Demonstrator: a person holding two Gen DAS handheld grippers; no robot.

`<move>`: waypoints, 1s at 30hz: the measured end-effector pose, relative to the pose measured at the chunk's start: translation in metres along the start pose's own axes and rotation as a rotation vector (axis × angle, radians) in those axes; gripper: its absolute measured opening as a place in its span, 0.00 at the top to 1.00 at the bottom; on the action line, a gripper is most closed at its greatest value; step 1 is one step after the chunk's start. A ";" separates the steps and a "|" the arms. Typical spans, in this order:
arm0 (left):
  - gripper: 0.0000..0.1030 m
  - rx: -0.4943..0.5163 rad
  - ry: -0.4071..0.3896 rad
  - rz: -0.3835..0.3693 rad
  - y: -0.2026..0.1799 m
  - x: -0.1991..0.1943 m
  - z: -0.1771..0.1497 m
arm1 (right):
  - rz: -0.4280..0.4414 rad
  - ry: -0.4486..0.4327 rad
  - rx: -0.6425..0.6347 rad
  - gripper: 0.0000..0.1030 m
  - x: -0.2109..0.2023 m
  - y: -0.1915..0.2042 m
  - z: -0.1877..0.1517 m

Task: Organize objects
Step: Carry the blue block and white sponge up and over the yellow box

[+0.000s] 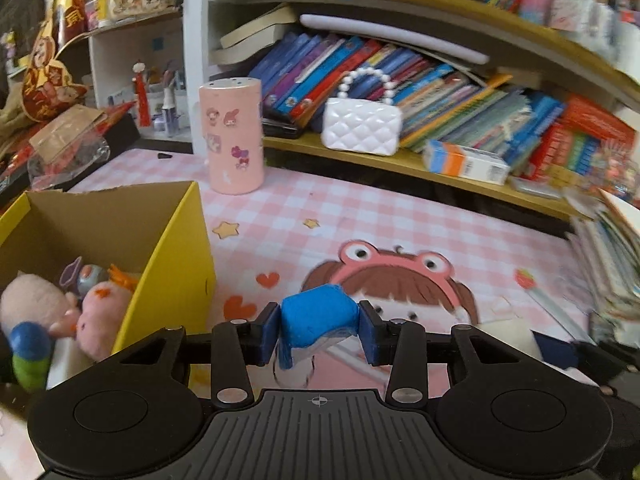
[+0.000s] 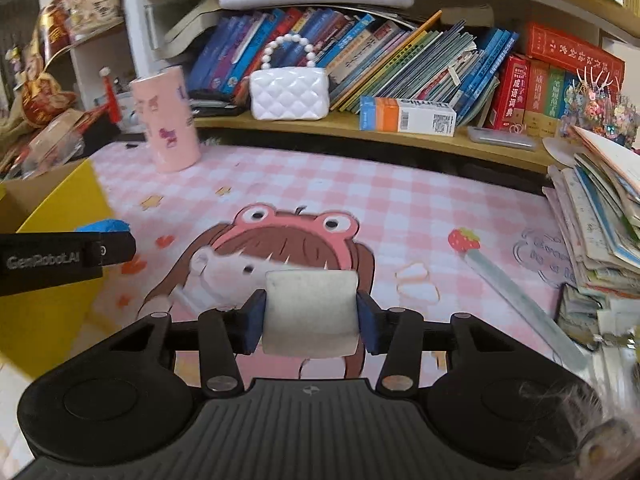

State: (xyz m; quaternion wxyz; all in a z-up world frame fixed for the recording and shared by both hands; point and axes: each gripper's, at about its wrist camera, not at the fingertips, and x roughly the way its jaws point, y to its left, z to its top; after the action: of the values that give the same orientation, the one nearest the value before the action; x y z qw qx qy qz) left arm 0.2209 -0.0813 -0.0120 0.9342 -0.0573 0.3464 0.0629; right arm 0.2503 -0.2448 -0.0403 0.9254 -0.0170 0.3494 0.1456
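The left hand-held gripper (image 1: 319, 330) is clamped on a blue toy (image 1: 318, 316), its blue pads pressing both sides of the piece, which has a pale underside showing below. It hangs above the surface (image 1: 400, 216), which is covered in a pink checked mat printed with a cartoon girl in a frog hat. The yellow cardboard box (image 1: 172, 264), taken here as the landmark, stands just to the left of this hand-held gripper. Inside the box lie pink plush toys (image 1: 100, 316), with a blue and green toy (image 1: 28, 356) at its near edge. The right hand-held gripper (image 2: 311, 316) holds a white block (image 2: 311, 312) squeezed between its pads, well to the right of the box (image 2: 60, 208), over the printed girl. From the right wrist view, the left hand-held gripper's black body (image 2: 60, 258) shows just in front of the box, with the blue toy (image 2: 105, 225) peeking above it. Behind the box, farther back on the surface, stands a pink cylindrical container (image 1: 233, 136) with stickers. Beyond that, a shelf (image 1: 400, 160) carries a white quilted purse (image 1: 361, 126) with a pearl handle, leaning books and an orange and white carton (image 1: 466, 162). Far right of the box, a stack of booklets (image 2: 600, 232) rests on the surface.
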 end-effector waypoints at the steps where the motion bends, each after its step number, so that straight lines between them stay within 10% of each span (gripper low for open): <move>1: 0.62 0.014 0.001 -0.015 0.002 -0.008 -0.005 | 0.004 0.010 -0.003 0.57 -0.008 0.002 -0.004; 30: 0.62 0.028 0.096 -0.143 0.145 -0.132 -0.099 | 0.054 0.147 -0.080 0.57 -0.118 0.163 -0.096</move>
State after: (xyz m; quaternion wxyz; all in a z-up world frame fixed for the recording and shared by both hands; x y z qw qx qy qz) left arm 0.0354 0.0363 -0.0095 0.9194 -0.0717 0.3865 -0.0119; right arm 0.0588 -0.1324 -0.0244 0.8916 -0.0554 0.4107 0.1827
